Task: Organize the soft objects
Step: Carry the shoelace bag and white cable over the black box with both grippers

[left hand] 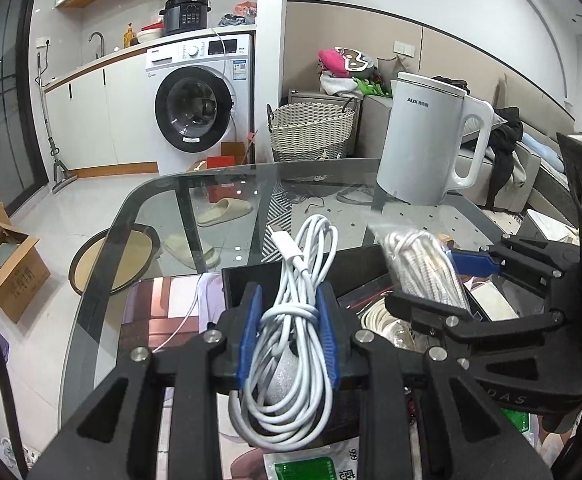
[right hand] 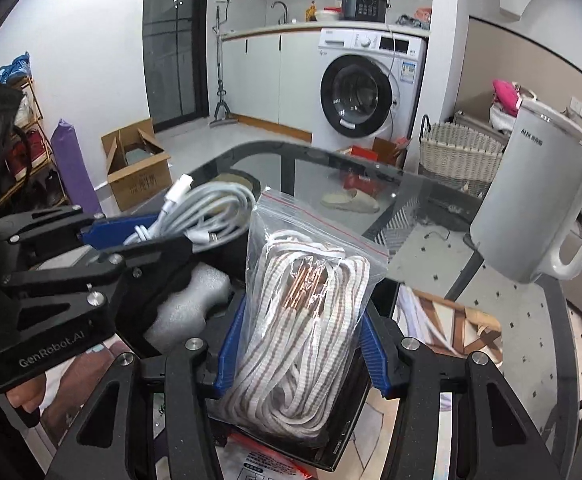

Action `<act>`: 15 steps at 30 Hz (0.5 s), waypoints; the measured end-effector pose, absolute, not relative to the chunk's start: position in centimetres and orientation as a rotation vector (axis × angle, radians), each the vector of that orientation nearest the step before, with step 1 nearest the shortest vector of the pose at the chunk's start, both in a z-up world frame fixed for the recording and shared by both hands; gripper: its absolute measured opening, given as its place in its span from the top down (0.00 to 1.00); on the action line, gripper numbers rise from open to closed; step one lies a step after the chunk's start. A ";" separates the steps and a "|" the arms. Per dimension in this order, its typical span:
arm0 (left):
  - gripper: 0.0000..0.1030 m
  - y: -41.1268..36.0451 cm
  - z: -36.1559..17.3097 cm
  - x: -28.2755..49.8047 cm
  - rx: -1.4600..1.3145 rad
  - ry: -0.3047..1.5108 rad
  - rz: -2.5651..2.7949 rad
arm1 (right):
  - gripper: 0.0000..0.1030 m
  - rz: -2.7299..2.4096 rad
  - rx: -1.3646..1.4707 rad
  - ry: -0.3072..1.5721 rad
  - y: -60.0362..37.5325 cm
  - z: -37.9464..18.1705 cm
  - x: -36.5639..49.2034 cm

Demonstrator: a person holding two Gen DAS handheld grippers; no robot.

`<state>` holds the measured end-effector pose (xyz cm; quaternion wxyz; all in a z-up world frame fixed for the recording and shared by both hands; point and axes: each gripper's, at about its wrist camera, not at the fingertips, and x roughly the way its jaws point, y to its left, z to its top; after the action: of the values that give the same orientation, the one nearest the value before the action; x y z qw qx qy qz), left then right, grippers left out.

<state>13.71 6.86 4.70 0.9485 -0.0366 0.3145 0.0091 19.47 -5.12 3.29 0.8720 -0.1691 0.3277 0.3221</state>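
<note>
My left gripper is shut on a coiled white charging cable and holds it above a black box on the glass table. My right gripper is shut on a clear zip bag of white striped laces with copper tips. The two grippers are side by side over the box. The right gripper and its bag show at the right of the left wrist view. The left gripper and cable show at the left of the right wrist view.
A white AUX kettle stands at the back right of the glass table. Packets and papers lie under the grippers. White foam sits in the box. A wicker basket, washing machine and cardboard box are beyond.
</note>
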 end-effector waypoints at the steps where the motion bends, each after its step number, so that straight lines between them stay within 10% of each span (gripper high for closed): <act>1: 0.75 6.9 4.7 13.8 -0.077 0.640 0.019 | 0.49 0.676 -0.358 0.686 -5.0 3.1 19.5; 9: 0.75 7.0 4.4 13.7 -0.072 0.641 0.020 | 0.22 0.700 -0.327 0.668 -6.8 3.4 18.7; 15: 0.75 7.1 4.3 13.7 -0.074 0.642 0.025 | 0.21 0.643 -0.304 0.672 -8.3 3.3 19.5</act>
<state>13.71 7.11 4.30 0.9482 -0.0362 0.3155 0.0122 19.48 -8.29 3.31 0.8829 -0.1458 0.3226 0.3086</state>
